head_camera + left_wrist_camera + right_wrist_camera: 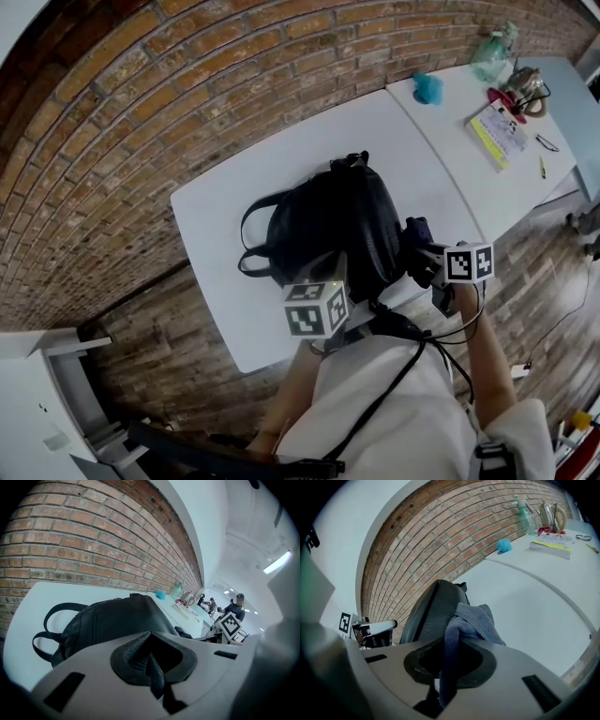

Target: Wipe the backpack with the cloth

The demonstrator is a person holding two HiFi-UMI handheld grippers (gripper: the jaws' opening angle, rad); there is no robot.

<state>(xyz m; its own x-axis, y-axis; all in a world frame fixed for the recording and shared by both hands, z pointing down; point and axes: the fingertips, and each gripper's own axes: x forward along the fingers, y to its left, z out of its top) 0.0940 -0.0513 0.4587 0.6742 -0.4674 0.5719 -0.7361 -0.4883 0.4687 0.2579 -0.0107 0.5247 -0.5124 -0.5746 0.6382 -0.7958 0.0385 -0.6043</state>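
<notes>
A black backpack (337, 225) lies on the white table (216, 216), its straps toward the left. In the left gripper view the backpack (112, 620) fills the space just beyond my jaws. My left gripper (336, 270) hovers at the bag's near edge; its dark pads (147, 660) meet with nothing between them. The right gripper (424, 255) is beside the bag's right side, shut on a grey-blue cloth (418, 230). That cloth (473, 618) bunches up from the jaws and rests against the backpack (436, 606).
A second white table (469, 178) adjoins on the right, carrying a blue fluffy item (427, 88), a bottle (489, 56), a kettle (525, 86) and a book (499, 131). A brick wall (141, 103) runs behind. White shelving (47, 394) stands lower left.
</notes>
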